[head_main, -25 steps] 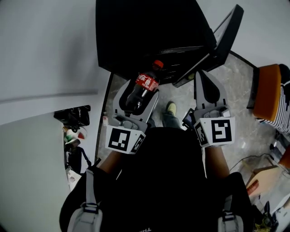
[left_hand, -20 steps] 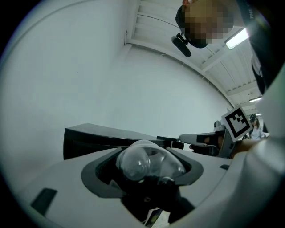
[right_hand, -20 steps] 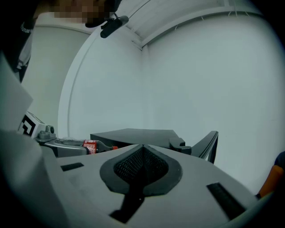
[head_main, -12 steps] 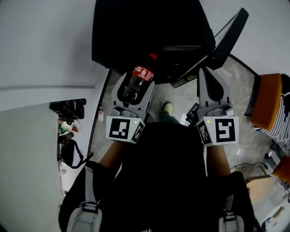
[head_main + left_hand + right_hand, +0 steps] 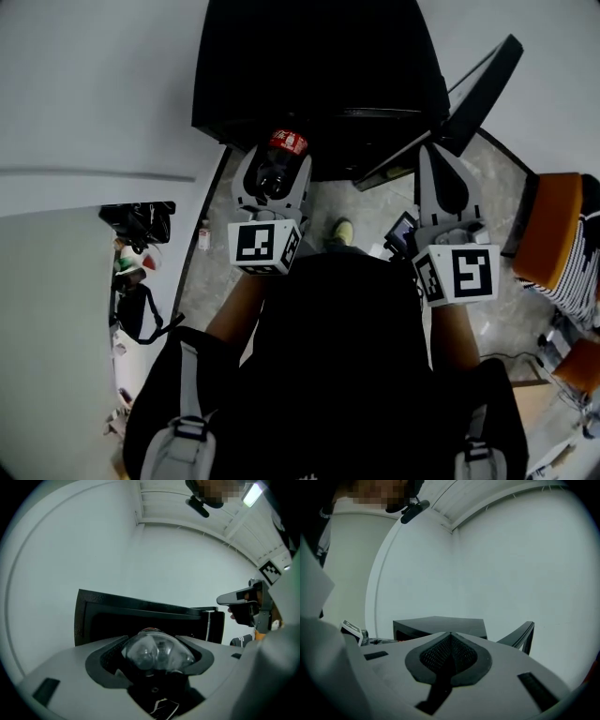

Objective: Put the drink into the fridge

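A dark cola bottle [image 5: 277, 161] with a red label lies between the jaws of my left gripper [image 5: 274, 159], which is shut on it. Its cap end reaches the dark opening of the small black fridge [image 5: 314, 75]. In the left gripper view the bottle's clear base [image 5: 157, 652] fills the space between the jaws, and the fridge's open front [image 5: 140, 620] lies straight ahead. The fridge door [image 5: 469, 94] stands swung open at the right. My right gripper [image 5: 441, 169] is shut with nothing in it, just below that door; its meshed pads [image 5: 450, 654] meet.
White walls flank the fridge at left and behind. A bag and small clutter [image 5: 141, 262] sit on the floor at the left. An orange seat [image 5: 553, 230] and a striped sleeve stand at the right. A shoe [image 5: 343, 230] shows on the grey floor between the grippers.
My left gripper has moved forward toward the fridge with the bottle, whose cap has gone into the dark opening. The right gripper has shifted slightly right and stays shut.
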The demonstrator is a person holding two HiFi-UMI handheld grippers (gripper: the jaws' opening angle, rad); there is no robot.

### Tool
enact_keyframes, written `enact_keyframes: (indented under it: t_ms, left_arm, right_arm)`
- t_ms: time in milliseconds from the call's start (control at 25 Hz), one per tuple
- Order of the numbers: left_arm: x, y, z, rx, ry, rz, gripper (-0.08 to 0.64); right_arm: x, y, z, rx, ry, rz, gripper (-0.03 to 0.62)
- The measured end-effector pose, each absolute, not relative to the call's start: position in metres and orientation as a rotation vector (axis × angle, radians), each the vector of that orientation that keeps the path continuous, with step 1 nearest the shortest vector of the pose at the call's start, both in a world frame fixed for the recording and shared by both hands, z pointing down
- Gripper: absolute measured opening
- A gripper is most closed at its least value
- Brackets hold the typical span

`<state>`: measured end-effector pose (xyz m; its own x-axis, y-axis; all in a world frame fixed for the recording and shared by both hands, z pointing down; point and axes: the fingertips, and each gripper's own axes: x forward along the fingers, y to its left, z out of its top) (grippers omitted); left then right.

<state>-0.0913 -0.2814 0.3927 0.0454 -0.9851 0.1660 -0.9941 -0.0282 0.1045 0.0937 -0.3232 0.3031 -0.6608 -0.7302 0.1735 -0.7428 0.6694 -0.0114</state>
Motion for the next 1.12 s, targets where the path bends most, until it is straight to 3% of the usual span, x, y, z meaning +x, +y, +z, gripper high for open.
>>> enact_keyframes:
  t_ms: [1120]
  left_arm:
    - [-0.139, -0.395, 0.450, 1.960, -2.269, 0.228, 0.314]
  right_arm:
    - [0.100, -0.319, 0.307, 1.201, -2.704, 0.131, 0.008]
